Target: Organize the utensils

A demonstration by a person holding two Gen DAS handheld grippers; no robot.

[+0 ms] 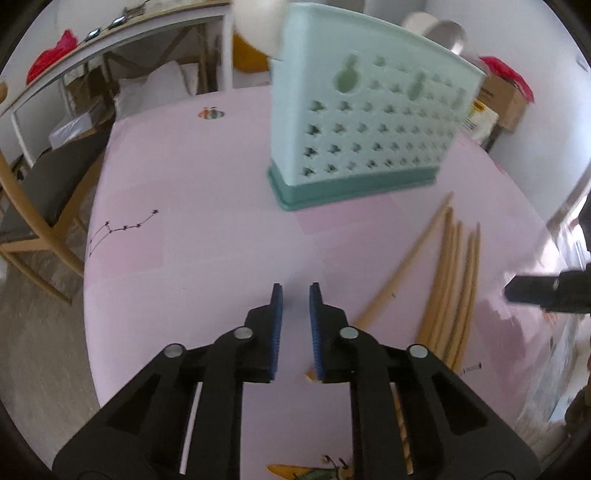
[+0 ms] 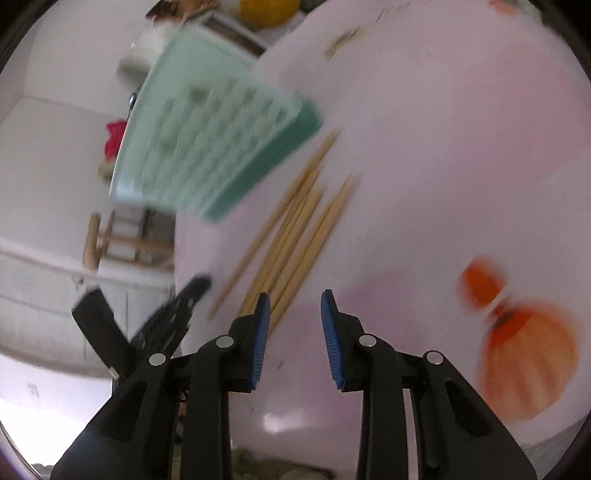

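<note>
Several wooden chopsticks (image 1: 452, 280) lie loose on the pink table (image 1: 207, 206), just in front of a mint green perforated utensil holder (image 1: 365, 122) that stands upright. My left gripper (image 1: 296, 291) is open and empty, hovering left of the chopsticks. In the tilted, blurred right wrist view the chopsticks (image 2: 295, 236) lie right ahead of my right gripper (image 2: 295, 301), which is open and empty, with the holder (image 2: 210, 147) beyond them. The right gripper's body also shows in the left wrist view (image 1: 546, 290) at the right edge. The left gripper also shows in the right wrist view (image 2: 173, 310), at the left.
A wooden chair (image 1: 40, 206) stands at the table's left edge, a shelf unit (image 1: 122, 48) behind it. A bowl (image 1: 443, 33) and boxes (image 1: 502, 99) sit behind the holder. An orange print (image 2: 524, 343) marks the tablecloth at right.
</note>
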